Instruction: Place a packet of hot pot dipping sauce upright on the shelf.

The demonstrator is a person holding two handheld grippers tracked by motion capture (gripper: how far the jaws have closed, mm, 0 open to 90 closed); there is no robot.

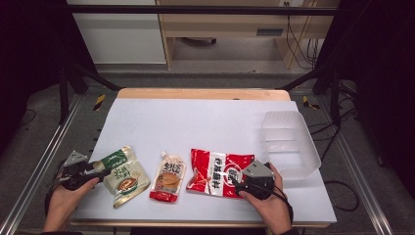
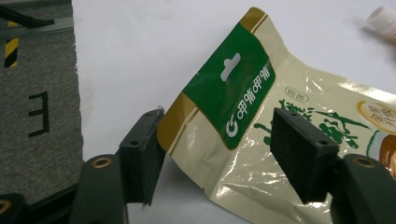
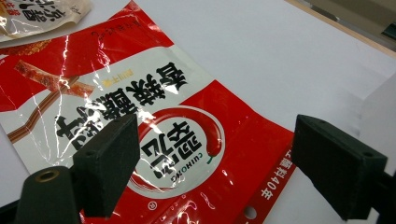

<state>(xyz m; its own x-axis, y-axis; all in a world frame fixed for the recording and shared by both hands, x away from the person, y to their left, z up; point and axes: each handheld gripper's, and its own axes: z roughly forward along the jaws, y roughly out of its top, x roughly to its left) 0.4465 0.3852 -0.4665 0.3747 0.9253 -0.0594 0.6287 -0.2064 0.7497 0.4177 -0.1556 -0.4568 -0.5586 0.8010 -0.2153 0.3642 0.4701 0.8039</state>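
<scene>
High view: on the white counter (image 1: 205, 122), the left tool (image 1: 100, 172) meets the top edge of a green pouch (image 1: 125, 175), while the right tool (image 1: 240, 186) sits over the near end of a red pouch (image 1: 215, 172). An orange pouch (image 1: 168, 177) lies between the two, and a clear bin (image 1: 291, 142) stands just right of the red pouch.

Left gripper view: the tool's jaws stand partly apart, straddling the green pouch's (image 2: 261, 116) header corner, the pads not yet pressing. A good grip likely wants the header deeper between the pads, clear of the hang hole.

Right gripper view: the right tool (image 3: 224, 158) hangs wide apart above the red pouch (image 3: 187, 140), holding nothing. The bin's wall, close beside the right jaw, could snag a lift.
</scene>
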